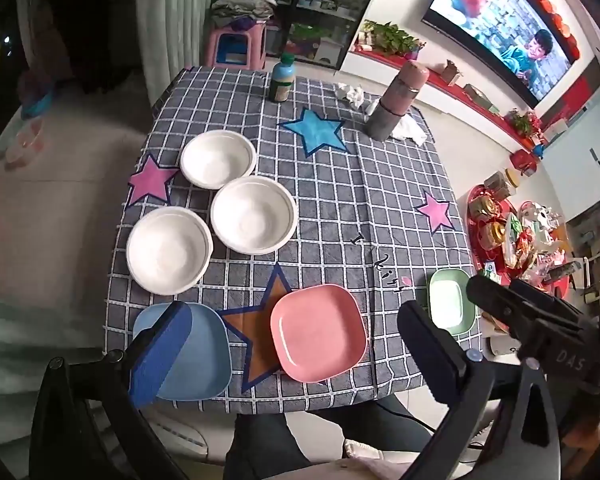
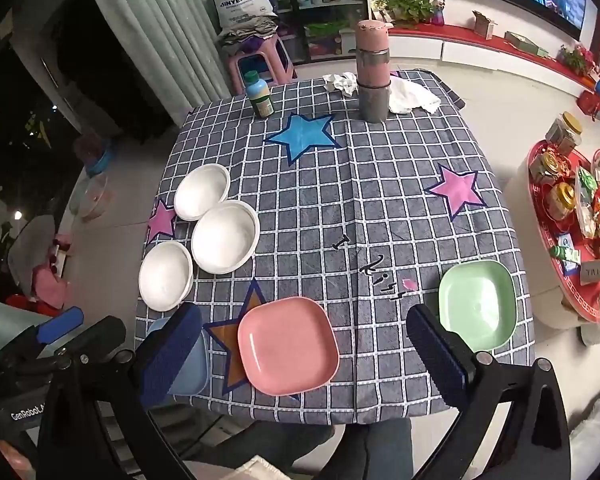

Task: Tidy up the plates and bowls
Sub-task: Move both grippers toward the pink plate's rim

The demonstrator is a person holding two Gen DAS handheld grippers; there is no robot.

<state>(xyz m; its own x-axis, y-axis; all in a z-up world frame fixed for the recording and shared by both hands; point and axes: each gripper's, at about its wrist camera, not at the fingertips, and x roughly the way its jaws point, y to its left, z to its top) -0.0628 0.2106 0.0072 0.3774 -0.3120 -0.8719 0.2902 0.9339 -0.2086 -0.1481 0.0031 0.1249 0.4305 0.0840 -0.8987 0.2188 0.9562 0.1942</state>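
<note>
Three white bowls (image 1: 218, 159) (image 1: 254, 214) (image 1: 168, 249) sit apart on the left of the checked tablecloth (image 1: 340, 200). Along the near edge lie a blue plate (image 1: 202, 356), a pink plate (image 1: 318, 332) and a green plate (image 1: 450, 306). My left gripper (image 1: 296, 354) is open and empty, held above the near edge with the pink plate between its fingers in view. My right gripper (image 2: 304, 360) is open and empty, above the pink plate (image 2: 288, 346); the green plate (image 2: 478, 304) lies to its right, the blue plate (image 2: 192, 364) partly behind its left finger. The bowls (image 2: 225, 237) lie left.
A tall pink and grey flask (image 1: 396, 100), a green-capped bottle (image 1: 283, 78) and crumpled white cloths (image 1: 410, 128) stand at the far edge. A red tray of jars and snacks (image 2: 572, 216) sits right of the table. My right gripper's body (image 1: 540, 320) shows in the left wrist view.
</note>
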